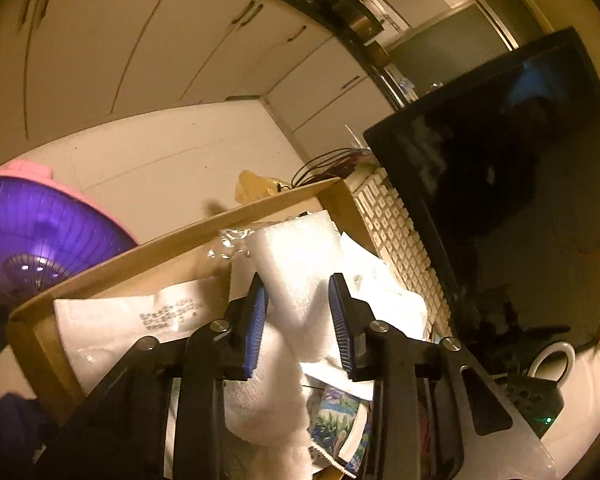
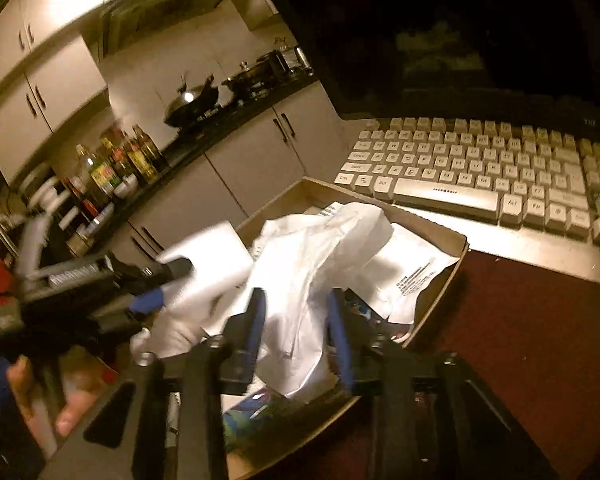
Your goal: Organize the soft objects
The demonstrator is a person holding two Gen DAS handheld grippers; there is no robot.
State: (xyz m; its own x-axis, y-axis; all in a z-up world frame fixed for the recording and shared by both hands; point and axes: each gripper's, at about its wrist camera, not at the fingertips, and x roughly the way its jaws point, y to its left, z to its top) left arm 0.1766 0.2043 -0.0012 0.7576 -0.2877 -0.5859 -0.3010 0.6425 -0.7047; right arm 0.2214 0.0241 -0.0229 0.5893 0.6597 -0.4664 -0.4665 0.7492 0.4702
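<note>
**Inspector:** Largest items first.

**Assistant:** A dark monitor (image 1: 500, 184) stands behind a white keyboard (image 2: 476, 172). In front of the keyboard sits an open cardboard box (image 2: 440, 296), filled with white bags and printed packets.

**Inspector:** Left tool?

**Assistant:** The left gripper (image 1: 298, 308) is over the box, with a white foam sheet (image 1: 296, 268) standing between its blue pads (image 1: 256, 320). Whether the pads press it, I cannot tell.

**Inspector:** Right tool?

**Assistant:** The right gripper (image 2: 298, 320) is over the same box, fingers either side of a crumpled white plastic bag (image 2: 320, 264). Grip unconfirmed; the view is blurred.
</note>
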